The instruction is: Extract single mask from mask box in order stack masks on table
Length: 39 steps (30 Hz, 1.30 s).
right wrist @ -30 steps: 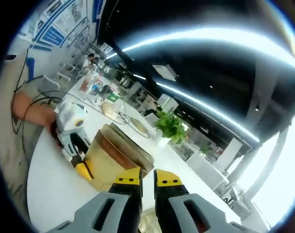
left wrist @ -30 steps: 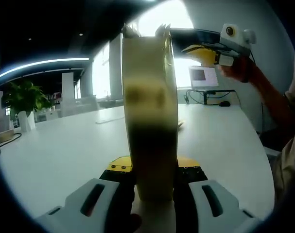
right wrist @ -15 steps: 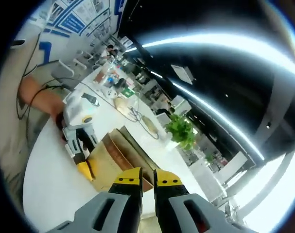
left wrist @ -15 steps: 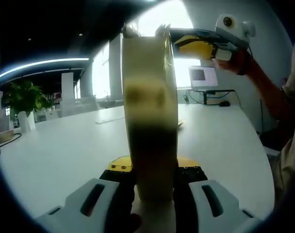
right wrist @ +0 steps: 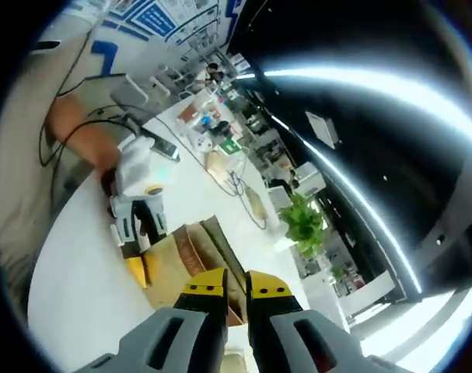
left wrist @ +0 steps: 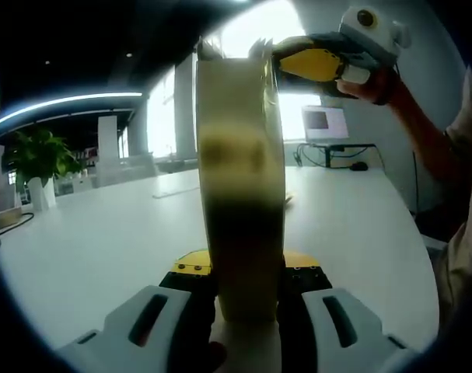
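In the left gripper view the left gripper (left wrist: 243,289) pinches a mask box (left wrist: 239,179) between its yellow-tipped jaws, holding it upright at the 12 o'clock side of the jaws. The box is tall, narrow and flat-sided, pale yellow cardboard with a darker band across its lower half; its top edge is ragged where it is torn open. What lies inside it cannot be told. Behind it spreads a smooth white table (left wrist: 103,241). At 1 o'clock the right gripper (left wrist: 298,62), with yellow jaw tips on a white body, reaches the top edge of the box, held by a hand (left wrist: 375,81).

In the right gripper view the right gripper (right wrist: 236,284) has its jaws pressed close together with only a narrow slit between them; whether anything thin is caught there cannot be told. Just past them, at 11 o'clock, the box (right wrist: 193,260) shows as brown cardboard with its flaps open, gripped at its left end by the left gripper (right wrist: 136,268). A leafy green plant (right wrist: 305,225) stands well beyond at 1 o'clock.
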### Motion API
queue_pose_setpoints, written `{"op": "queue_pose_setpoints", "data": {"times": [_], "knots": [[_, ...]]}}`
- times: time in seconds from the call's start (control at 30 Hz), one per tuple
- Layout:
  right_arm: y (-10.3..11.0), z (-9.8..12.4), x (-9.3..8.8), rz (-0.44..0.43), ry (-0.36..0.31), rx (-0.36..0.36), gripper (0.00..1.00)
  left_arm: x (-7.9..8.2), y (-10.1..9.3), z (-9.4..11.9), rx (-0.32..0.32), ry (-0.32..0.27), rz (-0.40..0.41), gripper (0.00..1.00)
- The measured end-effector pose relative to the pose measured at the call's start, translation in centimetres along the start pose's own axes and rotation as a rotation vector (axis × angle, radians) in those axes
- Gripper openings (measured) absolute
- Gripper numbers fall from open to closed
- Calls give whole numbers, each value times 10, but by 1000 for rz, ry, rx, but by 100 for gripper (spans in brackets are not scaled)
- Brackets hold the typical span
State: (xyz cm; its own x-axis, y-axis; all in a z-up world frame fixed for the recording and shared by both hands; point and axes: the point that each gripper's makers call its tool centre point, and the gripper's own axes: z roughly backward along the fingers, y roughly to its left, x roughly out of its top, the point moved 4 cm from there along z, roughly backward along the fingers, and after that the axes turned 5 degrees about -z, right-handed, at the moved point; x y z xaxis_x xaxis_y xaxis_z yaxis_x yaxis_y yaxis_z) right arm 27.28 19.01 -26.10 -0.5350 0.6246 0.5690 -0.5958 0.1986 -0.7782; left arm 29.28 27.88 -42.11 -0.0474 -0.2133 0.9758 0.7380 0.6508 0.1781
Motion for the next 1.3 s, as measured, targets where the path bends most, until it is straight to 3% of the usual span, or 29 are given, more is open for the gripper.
{"op": "queue_pose_setpoints", "data": {"times": [0.43,1.07,1.3], "knots": [[15,-21,11,214,57,134,4,0,0,0,0,1,-1,20],[20,-29,13,275,116,229,1,0,0,0,-3,2,0,20],[18,-27,10,267,189,327,0,0,0,0,-3,2,-1,20]]}}
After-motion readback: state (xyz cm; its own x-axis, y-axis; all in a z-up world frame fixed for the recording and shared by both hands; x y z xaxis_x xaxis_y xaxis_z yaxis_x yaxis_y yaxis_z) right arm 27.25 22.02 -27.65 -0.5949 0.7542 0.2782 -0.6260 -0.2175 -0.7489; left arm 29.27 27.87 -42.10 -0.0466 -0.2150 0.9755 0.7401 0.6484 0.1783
